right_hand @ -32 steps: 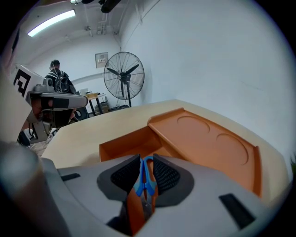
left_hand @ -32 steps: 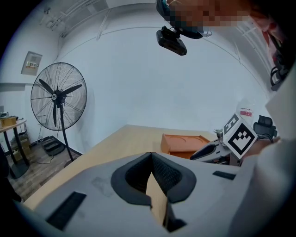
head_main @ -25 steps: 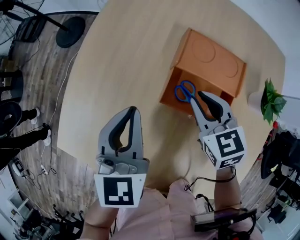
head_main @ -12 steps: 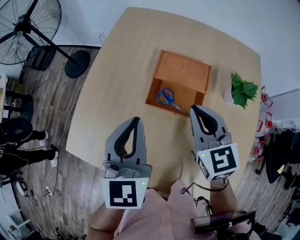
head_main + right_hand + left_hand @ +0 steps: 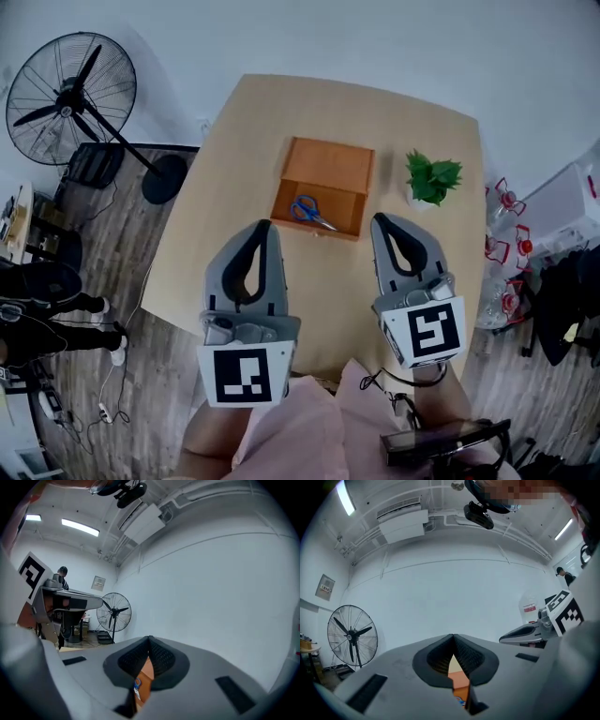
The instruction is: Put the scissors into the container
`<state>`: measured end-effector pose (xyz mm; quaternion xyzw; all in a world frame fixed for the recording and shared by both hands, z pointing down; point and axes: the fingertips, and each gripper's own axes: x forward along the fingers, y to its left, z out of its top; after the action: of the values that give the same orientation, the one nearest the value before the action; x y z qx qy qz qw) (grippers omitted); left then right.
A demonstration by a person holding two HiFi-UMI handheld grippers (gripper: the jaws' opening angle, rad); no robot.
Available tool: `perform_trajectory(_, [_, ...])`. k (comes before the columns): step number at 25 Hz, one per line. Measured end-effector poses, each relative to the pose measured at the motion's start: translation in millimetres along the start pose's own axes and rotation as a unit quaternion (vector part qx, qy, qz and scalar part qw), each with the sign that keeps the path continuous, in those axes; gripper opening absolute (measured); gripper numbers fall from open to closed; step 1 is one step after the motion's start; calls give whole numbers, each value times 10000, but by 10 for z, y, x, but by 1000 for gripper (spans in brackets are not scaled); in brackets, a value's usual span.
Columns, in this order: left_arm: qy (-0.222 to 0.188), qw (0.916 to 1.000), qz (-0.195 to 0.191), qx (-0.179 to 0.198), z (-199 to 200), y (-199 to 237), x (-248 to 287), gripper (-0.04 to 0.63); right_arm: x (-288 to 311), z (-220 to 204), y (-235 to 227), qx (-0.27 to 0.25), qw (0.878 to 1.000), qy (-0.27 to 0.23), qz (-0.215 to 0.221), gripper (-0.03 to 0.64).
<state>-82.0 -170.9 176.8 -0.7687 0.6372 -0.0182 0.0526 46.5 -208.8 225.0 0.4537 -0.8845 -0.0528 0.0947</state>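
Note:
The scissors, blue-handled, lie inside the orange open box in the middle of the wooden table. My left gripper is held up in front of the box's near left corner, jaws shut on nothing. My right gripper hangs by the box's near right corner, also shut and empty. Neither touches the box. In the left gripper view the shut left gripper shows a sliver of the box below its tips. Through the right gripper I glimpse the scissors.
A small potted plant stands on the table right of the box. A standing fan is on the floor at the far left, with cables and gear around it. Racks and equipment crowd the right side.
Both grippers have drawn back and up from the box. The right gripper, close to the scissors a second ago, is now apart from them. The scissors stay in the box.

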Motion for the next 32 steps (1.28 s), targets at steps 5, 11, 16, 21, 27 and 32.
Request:
perform_trajectory(5, [-155, 9998, -112, 110, 194, -311, -69, 5, -306, 134, -153, -47, 9996, -237, -140, 2])
perform_trajectory(11, [-247, 9994, -176, 182, 306, -530, -72, 5, -478, 163, -255, -82, 9992, -343, -171, 2])
perform_trajectory(16, [-309, 9991, -154, 227, 349, -598, -70, 5, -511, 186, -292, -68, 9989, -446, -141, 0])
perform_trajectory(21, [-304, 9991, -134, 276, 368, -597, -97, 5, -502, 214, -262, -55, 9987, -497, -77, 0])
perform_trajectory(27, [-321, 9990, -100, 297, 379, -566, -112, 5, -467, 211, -223, -42, 9988, -492, -31, 0])
perform_trajectory(32, [-304, 9990, -88, 300, 350, -538, -133, 5, -440, 189, -182, -30, 9988, -484, -9, 1])
